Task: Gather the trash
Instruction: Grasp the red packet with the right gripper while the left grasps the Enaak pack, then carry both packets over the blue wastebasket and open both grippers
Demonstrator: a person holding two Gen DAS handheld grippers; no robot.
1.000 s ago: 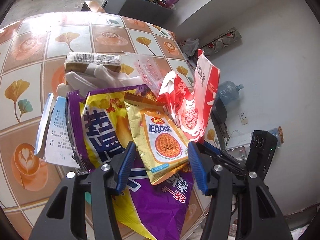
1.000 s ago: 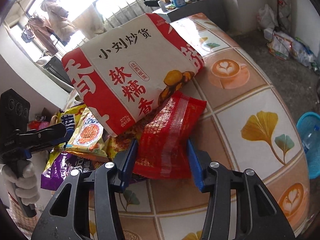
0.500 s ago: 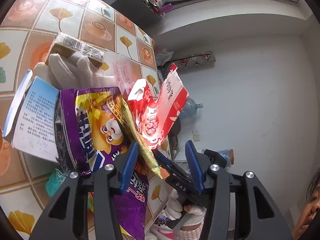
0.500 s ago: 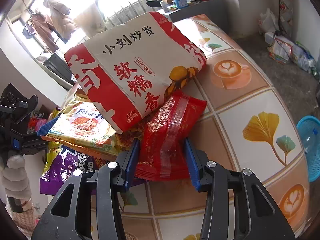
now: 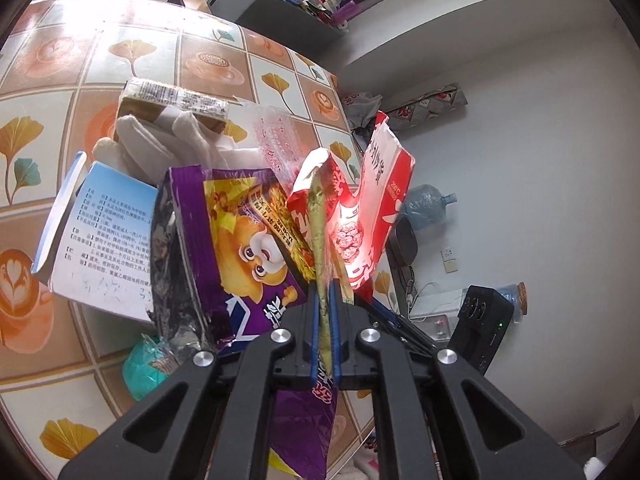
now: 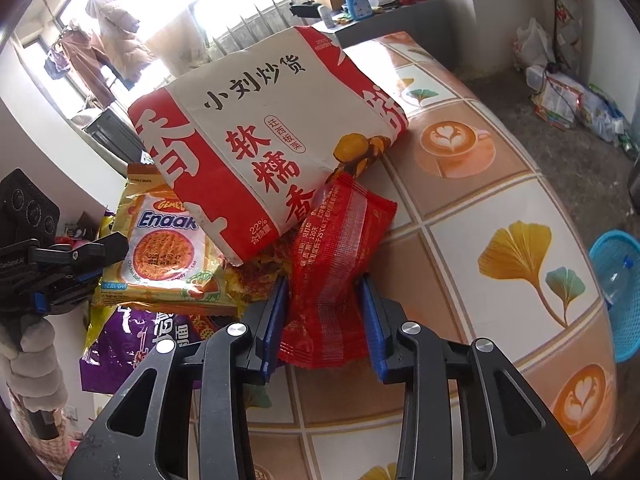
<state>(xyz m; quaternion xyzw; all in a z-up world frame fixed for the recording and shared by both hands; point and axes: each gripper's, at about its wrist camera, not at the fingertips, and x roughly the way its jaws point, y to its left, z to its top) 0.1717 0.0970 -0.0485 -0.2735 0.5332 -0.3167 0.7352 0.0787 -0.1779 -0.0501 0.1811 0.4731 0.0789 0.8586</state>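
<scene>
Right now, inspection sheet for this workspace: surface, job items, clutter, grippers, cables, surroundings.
Surface: tiled table, coffee-cup and ginkgo-leaf print.
Job's things: wrapper pile; Enaak packet, red wrapper, red-and-white bag, purple bag.
Clutter: blue-and-white box, teal scrap, white glove.
Grippers: left gripper shut on Enaak packet's edge; right gripper has just been closing, straddling red wrapper, contact unclear.
Cables: wires by wall socket.
Surroundings: blue basket, water jug, loaded grey cabinet.
</scene>
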